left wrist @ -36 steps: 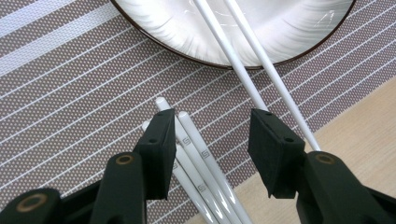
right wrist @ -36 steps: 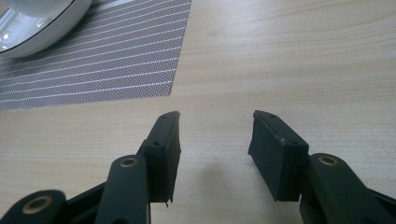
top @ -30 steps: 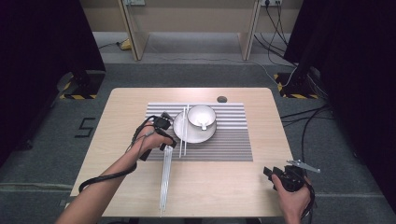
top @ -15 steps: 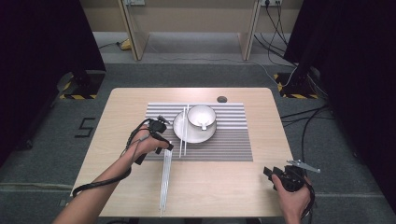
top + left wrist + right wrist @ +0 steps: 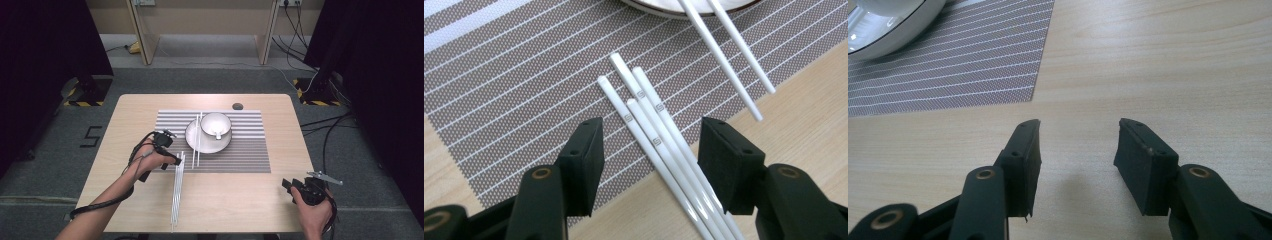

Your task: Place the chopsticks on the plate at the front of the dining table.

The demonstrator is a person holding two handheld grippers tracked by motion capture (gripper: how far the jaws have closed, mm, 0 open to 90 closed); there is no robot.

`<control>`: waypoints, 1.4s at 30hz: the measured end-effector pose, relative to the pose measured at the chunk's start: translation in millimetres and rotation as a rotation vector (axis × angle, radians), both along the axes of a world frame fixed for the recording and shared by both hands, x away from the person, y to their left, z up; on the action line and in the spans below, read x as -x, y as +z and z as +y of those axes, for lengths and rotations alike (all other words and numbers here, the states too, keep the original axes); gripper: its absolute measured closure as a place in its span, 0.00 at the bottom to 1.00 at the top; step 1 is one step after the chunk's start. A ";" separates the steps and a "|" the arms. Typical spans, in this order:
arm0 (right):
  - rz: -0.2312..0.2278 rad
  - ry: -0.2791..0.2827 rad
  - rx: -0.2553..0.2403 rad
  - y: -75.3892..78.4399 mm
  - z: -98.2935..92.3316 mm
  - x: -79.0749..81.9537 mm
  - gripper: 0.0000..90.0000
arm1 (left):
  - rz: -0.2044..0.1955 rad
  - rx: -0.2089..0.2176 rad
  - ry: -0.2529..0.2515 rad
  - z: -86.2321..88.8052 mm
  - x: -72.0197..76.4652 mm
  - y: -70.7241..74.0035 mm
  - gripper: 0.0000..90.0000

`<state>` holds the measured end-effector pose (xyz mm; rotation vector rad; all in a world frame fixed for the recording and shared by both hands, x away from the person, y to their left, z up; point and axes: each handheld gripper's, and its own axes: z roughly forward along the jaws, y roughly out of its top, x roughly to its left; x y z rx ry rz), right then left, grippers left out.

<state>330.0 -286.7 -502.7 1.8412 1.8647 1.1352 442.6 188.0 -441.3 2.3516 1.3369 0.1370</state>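
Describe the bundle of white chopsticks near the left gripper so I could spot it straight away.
Start at the striped placemat in the middle of the wooden table. At its near left corner, beside the left gripper, four white chopsticks lie bunched side by side, their tips on the mat and their length running onto bare wood toward the person. The other pair instead leans on the white plate.

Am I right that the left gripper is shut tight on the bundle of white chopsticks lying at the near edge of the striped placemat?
Not quite: the left gripper is open. Its jaws have just been opening and stand either side of the white chopsticks without pressing them, as the left gripper view shows. The bundle does lie across the striped placemat's near edge.
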 end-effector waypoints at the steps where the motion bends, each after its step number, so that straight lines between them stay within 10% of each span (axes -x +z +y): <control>1: -0.001 0.000 0.000 -0.1 0.4 0.0 0.58 | -0.002 0.002 0.001 1.1 0.9 -0.4 0.48; 42: -0.001 -0.003 0.003 0.1 1.8 0.3 0.58 | -0.077 0.064 0.058 52.1 42.0 -17.2 0.45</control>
